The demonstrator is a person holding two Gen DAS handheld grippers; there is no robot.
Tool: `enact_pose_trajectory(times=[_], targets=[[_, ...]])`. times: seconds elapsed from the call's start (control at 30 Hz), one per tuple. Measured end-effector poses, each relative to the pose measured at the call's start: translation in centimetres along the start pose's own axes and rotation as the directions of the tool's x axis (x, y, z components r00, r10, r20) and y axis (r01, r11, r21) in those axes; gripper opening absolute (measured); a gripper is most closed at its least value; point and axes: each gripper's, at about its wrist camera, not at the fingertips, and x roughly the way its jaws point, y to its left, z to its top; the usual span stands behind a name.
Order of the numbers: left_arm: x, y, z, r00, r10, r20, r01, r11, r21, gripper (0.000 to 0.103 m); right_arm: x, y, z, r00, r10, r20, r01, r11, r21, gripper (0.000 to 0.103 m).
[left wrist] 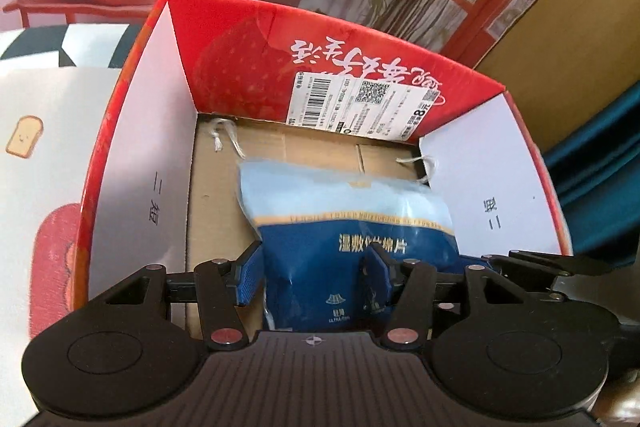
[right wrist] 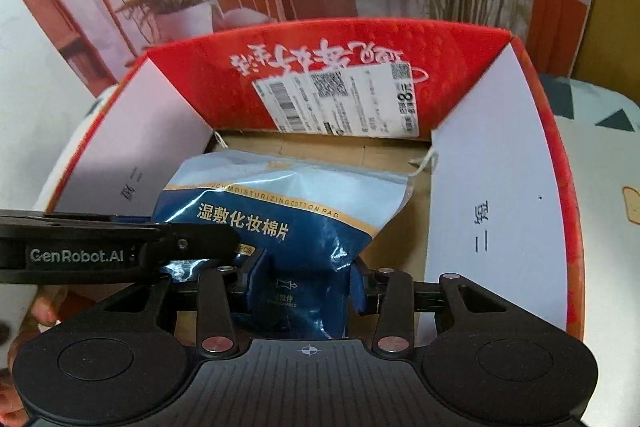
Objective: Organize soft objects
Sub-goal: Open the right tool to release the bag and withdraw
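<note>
Blue plastic fills the gap between both pairs of jaws: each grips the near end of one soft cotton-pad pouch, whose far end reaches forward and down into the red carton. In the left wrist view, the left gripper has its blue pads pressed against the pouch's dark lower part, one on each side, and the film bulges between them; ahead of the jaws the pale top of the pouch lies on the brown cardboard floor of the carton, and off to the right of the jaws a black linkage of the right gripper juts in. In the right wrist view, the right gripper pinches a narrower, crumpled fold of the same pouch, and the left gripper's body crosses in from the left, level with the jaws. By my reading the step in hand is lowering the pouch into the carton; the next move calls for settling it flat on the floor, then spreading both jaws and lifting clear without dragging the film. Only the right view lets the pouch's English print be read and shows fingertips at the lower left; only the left view shows the toast-printed cloth left of the carton.
</note>
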Motion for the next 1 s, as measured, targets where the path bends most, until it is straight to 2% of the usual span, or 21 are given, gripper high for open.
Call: enact_pose_trajectory(times=[0.13, 0.27, 0.33, 0.47, 0.57, 0.67, 0.8, 0.9, 1.0], targets=[[-0.3, -0.7, -0.3, 0.999, 0.031, 0.013, -0.032, 0.997, 0.064, 0.058, 0.4, 0.1, 0.0, 0.999, -0.019, -0.040, 0.020, 1.000, 0.002, 0.038], [-1.6, -0.7, -0.4, 0.999, 0.035, 0.042, -0.038, 0.996, 0.080, 0.058, 0.6, -0.1, -0.4, 0.992, -0.090, -0.093, 0.090, 0.996, -0.001, 0.037], [-2.7, -0.8, -0.6, 0.997, 0.030, 0.066, -0.036, 0.995, 0.088, 0.058, 0.1, -0.1, -0.5, 0.990, -0.115, -0.080, 0.116, 0.993, 0.015, 0.039], [-5.1, -0.8, -1.4, 0.993, 0.026, 0.116, -0.039, 0.993, 0.111, 0.058, -2.1, 0.4, -0.9, 0.994, -0.108, -0.006, 0.108, 0.994, -0.004, 0.040], [-7.3, -0.6, -2.5, 0.987, 0.016, 0.160, -0.033, 0.994, 0.104, 0.058, -4.7, 0.8, -1.6, 0.996, -0.064, 0.068, 0.064, 0.998, -0.005, 0.041], [-9.5, -0.2, -4.2, 0.980, 0.006, 0.197, -0.023, 0.996, 0.084, 0.058, -7.7, 1.1, -2.9, 0.988, -0.023, 0.152, 0.025, 1.000, -0.011, 0.041], [-11.4, -0.3, -6.6, 0.972, -0.001, 0.235, -0.018, 0.997, 0.080, 0.058, -10.8, 1.7, -4.9, 0.966, 0.013, 0.257, -0.004, 0.999, -0.037, 0.044], [-12.0, -1.0, -8.5, 0.967, 0.027, 0.255, -0.052, 0.994, 0.094, 0.058, -12.5, 1.8, -6.8, 0.937, 0.003, 0.348, 0.015, 0.999, -0.048, 0.044], [-12.5, -1.4, -10.2, 0.962, 0.028, 0.272, -0.054, 0.994, 0.091, 0.058, -13.8, 1.6, -8.9, 0.914, 0.014, 0.405, -0.008, 1.000, -0.016, 0.044]])
